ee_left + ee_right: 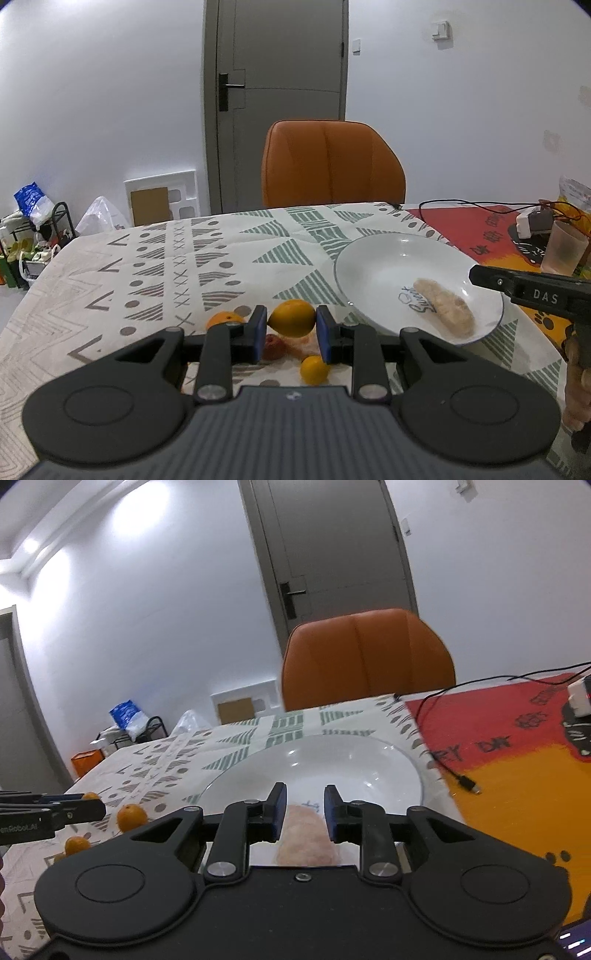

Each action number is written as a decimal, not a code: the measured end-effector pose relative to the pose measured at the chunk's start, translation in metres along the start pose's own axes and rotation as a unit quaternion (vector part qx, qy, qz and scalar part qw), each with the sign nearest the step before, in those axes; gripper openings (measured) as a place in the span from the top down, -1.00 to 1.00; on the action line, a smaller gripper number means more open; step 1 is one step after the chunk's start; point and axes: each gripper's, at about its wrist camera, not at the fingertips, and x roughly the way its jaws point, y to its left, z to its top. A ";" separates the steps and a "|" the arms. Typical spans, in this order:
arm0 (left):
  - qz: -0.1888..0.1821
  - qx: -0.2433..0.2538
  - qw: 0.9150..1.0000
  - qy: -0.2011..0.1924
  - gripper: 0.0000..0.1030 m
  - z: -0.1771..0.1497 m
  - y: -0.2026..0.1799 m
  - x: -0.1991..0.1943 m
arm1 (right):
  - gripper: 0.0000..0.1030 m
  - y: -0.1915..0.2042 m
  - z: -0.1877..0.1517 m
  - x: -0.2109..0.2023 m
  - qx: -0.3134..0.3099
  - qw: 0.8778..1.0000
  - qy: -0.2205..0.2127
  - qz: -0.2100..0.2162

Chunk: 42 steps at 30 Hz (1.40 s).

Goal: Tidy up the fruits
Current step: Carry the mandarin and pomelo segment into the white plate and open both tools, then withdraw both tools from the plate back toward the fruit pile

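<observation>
White-walled room, grey door (280,74), orange chair (332,162) behind a table under a patterned tablecloth (166,258).

Left wrist view: we see the left gripper (291,321) clamped on a lemon (292,318), both blue pads (261,325) pressing its ends, fruit lifted off the cloth. Below and behind it on the cloth: an orange (224,319) just left of the left pad, a reddish fruit (273,345) under the jaws, a small yellow citrus (314,369) near the right pad. White plate (369,258) sits to the right of the gripper, well apart from the lemon; a pale beige elongated fruit (443,306) lies in it, kind we cannot tell. The right gripper's black body (532,293) reaches in over the plate's right rim, a hand (576,384) on its grip.

Right wrist view: we see the right gripper (304,812) over the white plate (369,760), jaws narrowly parted. The pale fruit (308,836) lies in the plate directly below and between the pads (277,812); the pads are not pressing on it. Left gripper's tip (66,812) shows at the left edge, with small oranges (131,816) on the cloth beside it. A black cable (450,768) runs across the red-and-yellow mat (517,775) right of the plate.
</observation>
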 end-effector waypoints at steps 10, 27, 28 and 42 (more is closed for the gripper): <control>-0.023 0.013 1.000 0.004 0.48 0.006 -0.020 0.020 | -0.11 -0.003 -0.005 -0.016 -0.007 1.000 -0.007 -0.013; -0.056 0.031 0.998 0.014 0.47 0.016 -0.059 0.049 | -0.87 -0.031 -0.005 -0.037 0.000 0.998 -0.018 -0.060; -0.057 0.032 0.998 0.016 0.44 0.017 -0.061 0.051 | -0.89 -0.032 -0.005 -0.038 -0.004 0.998 -0.021 -0.065; -0.038 0.027 0.999 0.024 -0.29 0.015 -0.060 0.050 | -1.00 -0.040 -0.005 -0.049 -0.064 0.994 -0.030 -0.082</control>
